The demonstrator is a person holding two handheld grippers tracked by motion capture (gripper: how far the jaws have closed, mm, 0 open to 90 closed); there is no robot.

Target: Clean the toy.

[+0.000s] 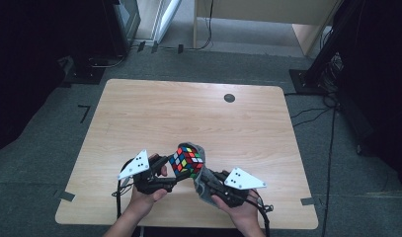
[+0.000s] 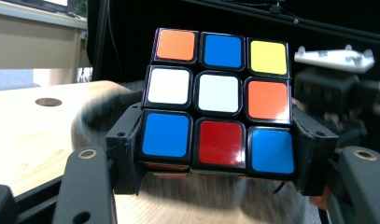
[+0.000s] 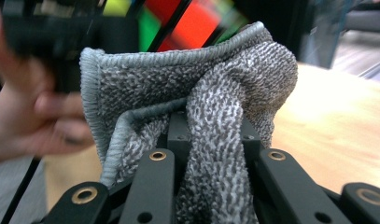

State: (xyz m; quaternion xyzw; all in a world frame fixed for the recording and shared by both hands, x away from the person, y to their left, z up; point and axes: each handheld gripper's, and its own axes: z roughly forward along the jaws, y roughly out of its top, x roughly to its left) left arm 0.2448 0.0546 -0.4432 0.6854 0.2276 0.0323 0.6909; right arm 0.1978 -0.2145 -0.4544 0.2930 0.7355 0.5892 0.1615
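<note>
Puzzle cube (image 2: 219, 100): glossy plastic, smooth coloured stickers in a shiny black frame, glare on the red tile at 6 o'clock. Cloth (image 3: 201, 107): grey terry weave, rough looped nap, stitched hem along the edge at 12 o'clock. Left gripper (image 2: 215, 161) and right gripper (image 3: 211, 135): matt black plastic jaws with brass-coloured metal rivets. Table (image 1: 139, 113): pale wood-grain top, smooth, satin sheen

Black left gripper (image 1: 171, 170) and right gripper (image 1: 203, 178) (brass-ringed screw holes), white three-cornered plates, trailing black cables.
</note>
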